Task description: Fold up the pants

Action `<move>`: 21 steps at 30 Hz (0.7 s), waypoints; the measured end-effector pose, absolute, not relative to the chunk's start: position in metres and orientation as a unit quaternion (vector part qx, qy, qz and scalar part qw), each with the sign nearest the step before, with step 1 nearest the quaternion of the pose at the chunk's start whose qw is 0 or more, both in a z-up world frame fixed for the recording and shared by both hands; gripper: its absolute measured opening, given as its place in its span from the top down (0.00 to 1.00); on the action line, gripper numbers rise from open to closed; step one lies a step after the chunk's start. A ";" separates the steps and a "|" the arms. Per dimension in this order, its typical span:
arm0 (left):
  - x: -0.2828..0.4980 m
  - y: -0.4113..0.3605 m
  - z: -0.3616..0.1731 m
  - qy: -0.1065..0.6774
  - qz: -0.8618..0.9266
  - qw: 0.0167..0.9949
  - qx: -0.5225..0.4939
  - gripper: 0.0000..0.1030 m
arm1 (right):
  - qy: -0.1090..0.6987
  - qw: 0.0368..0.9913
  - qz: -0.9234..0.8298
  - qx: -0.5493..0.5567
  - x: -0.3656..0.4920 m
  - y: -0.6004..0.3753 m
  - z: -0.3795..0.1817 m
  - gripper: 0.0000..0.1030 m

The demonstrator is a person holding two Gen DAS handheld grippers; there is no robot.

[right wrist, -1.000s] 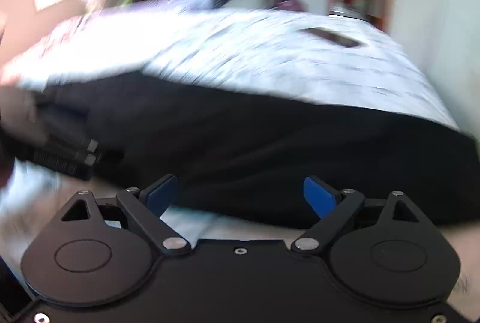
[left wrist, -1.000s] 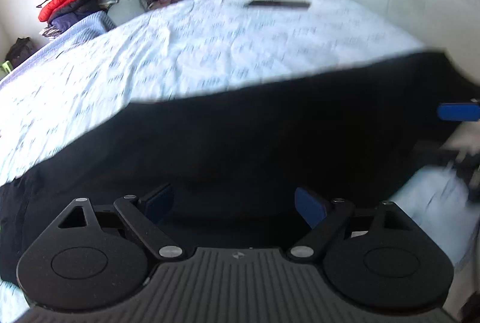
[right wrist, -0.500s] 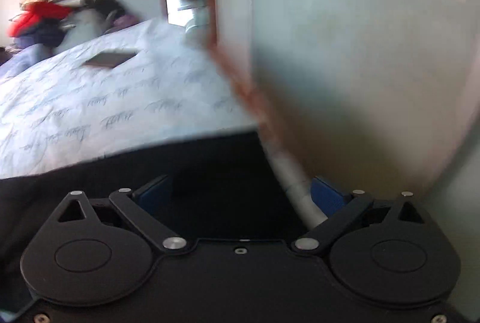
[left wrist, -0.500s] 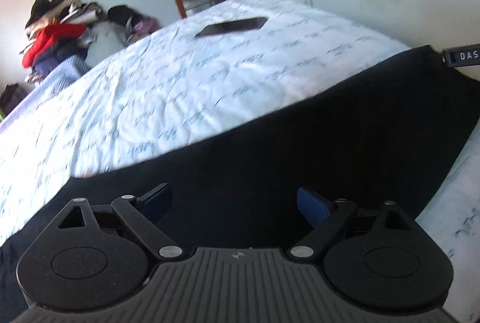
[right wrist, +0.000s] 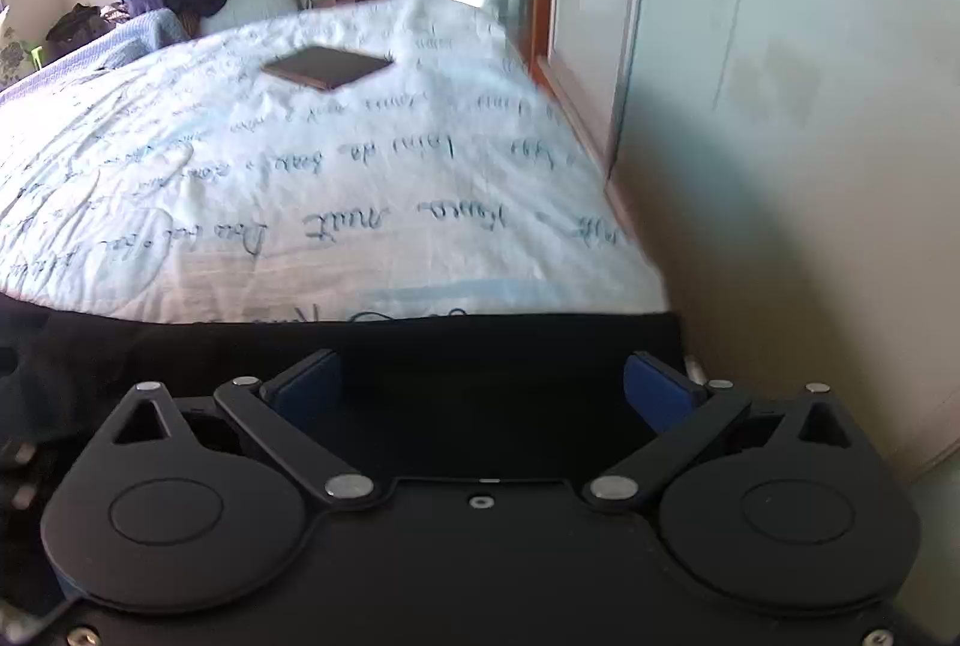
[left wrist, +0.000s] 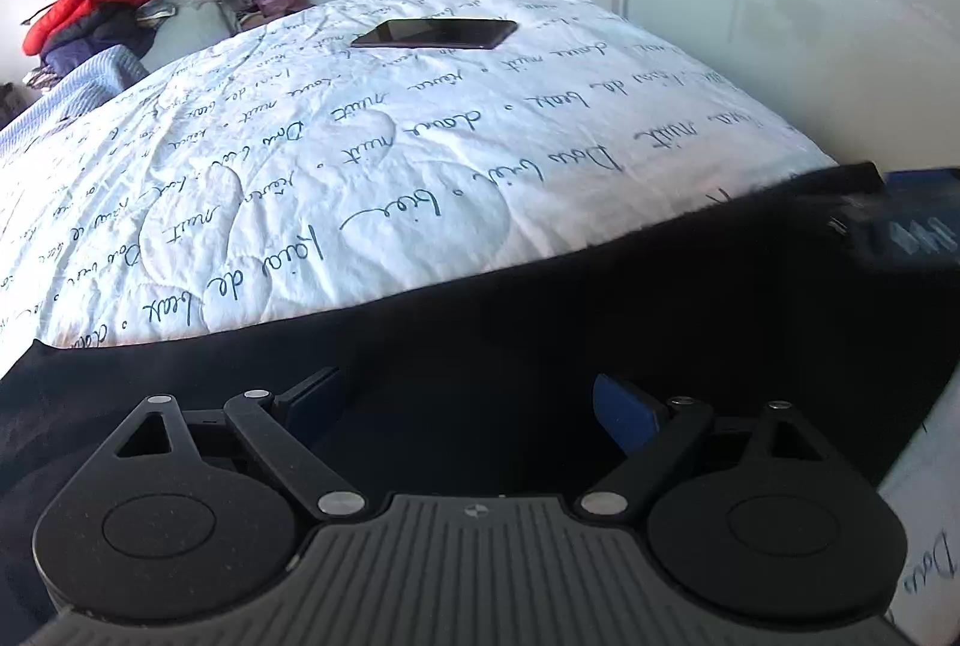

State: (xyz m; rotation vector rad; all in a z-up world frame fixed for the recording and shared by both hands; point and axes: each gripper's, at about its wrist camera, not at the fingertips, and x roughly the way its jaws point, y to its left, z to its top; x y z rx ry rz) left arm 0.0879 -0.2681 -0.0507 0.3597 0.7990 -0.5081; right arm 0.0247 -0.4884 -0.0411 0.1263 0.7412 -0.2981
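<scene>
left tongs [left wrist: 468, 406] gaping, over pants [left wrist: 540, 334] | right tongs [right wrist: 483, 388] likewise (both low)

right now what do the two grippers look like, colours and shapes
Both are black, with two round discs and angled link arms with silver pivot pins, ending in blue finger pads. The left gripper has a grey ribbed centre panel; the right gripper has a smooth black body with small screws.

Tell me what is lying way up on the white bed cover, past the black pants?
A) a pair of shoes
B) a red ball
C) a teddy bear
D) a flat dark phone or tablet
D: a flat dark phone or tablet lies alone on the bed cover, far beyond the black pants.
</scene>
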 end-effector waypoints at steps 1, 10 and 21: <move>0.089 -0.268 -0.051 0.385 -0.242 0.875 0.168 0.10 | 0.361 0.921 -0.141 0.046 0.019 -0.481 -0.040 0.01; 0.092 -0.273 -0.058 0.376 -0.234 0.883 0.159 0.07 | 0.387 0.914 -0.119 -0.001 0.013 -0.464 -0.054 0.00; 0.101 -0.275 -0.061 0.372 -0.222 0.888 0.154 0.01 | 0.364 0.920 -0.140 -0.021 0.004 -0.446 -0.052 0.00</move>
